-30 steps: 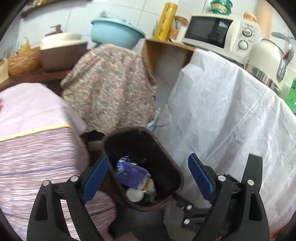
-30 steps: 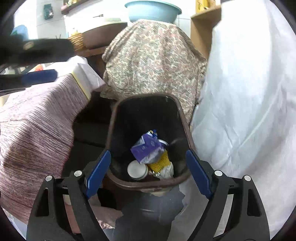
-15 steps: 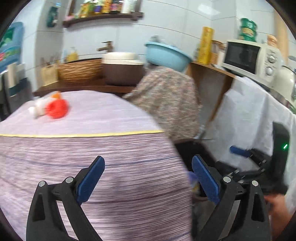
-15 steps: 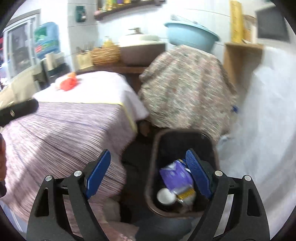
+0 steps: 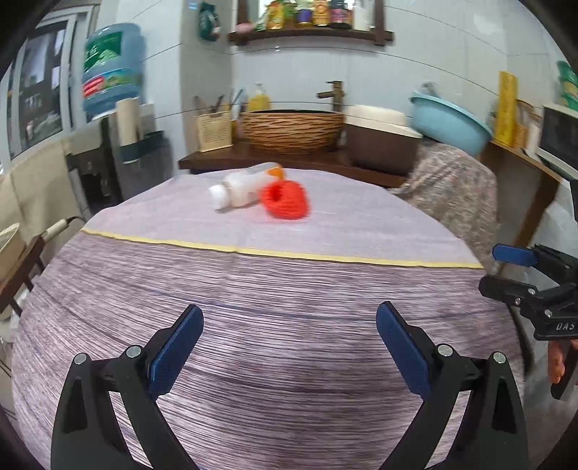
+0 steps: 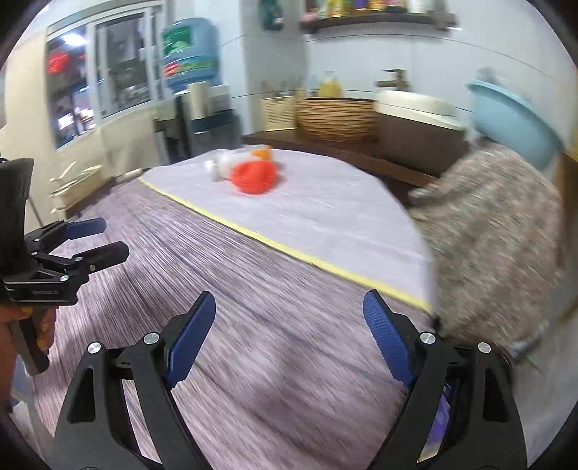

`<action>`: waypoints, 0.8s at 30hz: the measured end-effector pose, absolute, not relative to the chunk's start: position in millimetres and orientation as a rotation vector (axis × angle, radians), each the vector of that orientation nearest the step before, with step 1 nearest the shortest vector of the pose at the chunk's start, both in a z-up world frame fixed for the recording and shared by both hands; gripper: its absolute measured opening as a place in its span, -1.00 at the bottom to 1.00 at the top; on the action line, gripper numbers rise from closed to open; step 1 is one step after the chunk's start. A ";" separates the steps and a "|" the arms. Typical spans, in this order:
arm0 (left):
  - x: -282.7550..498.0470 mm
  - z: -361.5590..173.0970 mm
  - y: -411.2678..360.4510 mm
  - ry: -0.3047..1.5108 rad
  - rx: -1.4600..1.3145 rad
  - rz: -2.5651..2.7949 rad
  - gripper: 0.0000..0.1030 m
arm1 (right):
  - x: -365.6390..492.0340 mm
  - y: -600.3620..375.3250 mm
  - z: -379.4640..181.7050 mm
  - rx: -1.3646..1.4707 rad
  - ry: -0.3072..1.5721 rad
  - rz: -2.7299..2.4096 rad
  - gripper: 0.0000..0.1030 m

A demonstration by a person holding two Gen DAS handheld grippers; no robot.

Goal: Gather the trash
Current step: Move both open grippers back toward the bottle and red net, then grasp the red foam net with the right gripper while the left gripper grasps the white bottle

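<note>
Striped cloth covers the table (image 5: pixel 289 361); your left gripper (image 5: pixel 287 347) and right gripper (image 6: pixel 289 336) both hang wide and empty. Beyond the yellow stripe (image 5: pixel 281 253), straight ahead, the white bottle (image 5: pixel 236 193) touches a red, possibly netted, wad (image 5: pixel 287 200), lying crosswise.

White-tiled wall (image 5: pixel 415 43), wooden shelf (image 5: pixel 310 34)
</note>
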State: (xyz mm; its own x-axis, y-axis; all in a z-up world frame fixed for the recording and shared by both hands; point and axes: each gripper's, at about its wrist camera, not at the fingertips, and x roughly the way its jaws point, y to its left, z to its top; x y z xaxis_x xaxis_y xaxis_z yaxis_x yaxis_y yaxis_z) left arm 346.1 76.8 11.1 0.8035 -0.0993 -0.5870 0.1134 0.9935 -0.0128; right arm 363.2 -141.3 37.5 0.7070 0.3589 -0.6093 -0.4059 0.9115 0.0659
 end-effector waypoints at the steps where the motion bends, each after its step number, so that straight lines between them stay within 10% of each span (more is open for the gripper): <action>1: 353.1 10.5 85.5 0.630 0.025 -0.094 0.85 | 378.8 -125.9 39.0 -0.086 0.669 0.451 0.62; 21: 467.1 -14.2 167.2 0.711 0.130 -0.003 0.85 | 636.5 45.2 -2.5 -0.120 0.890 0.392 0.61; 24: 474.6 -15.5 167.9 0.716 0.121 -0.008 0.85 | 648.0 50.0 -9.9 -0.148 0.914 0.372 0.21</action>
State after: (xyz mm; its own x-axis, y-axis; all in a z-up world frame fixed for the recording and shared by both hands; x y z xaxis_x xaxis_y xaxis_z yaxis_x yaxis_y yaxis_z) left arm 474.6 167.9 -15.5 0.7550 0.0338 -0.6548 0.0489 0.9930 0.1077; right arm 648.0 50.0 -9.9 0.5519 0.2509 -0.7952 -0.3753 0.9263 0.0318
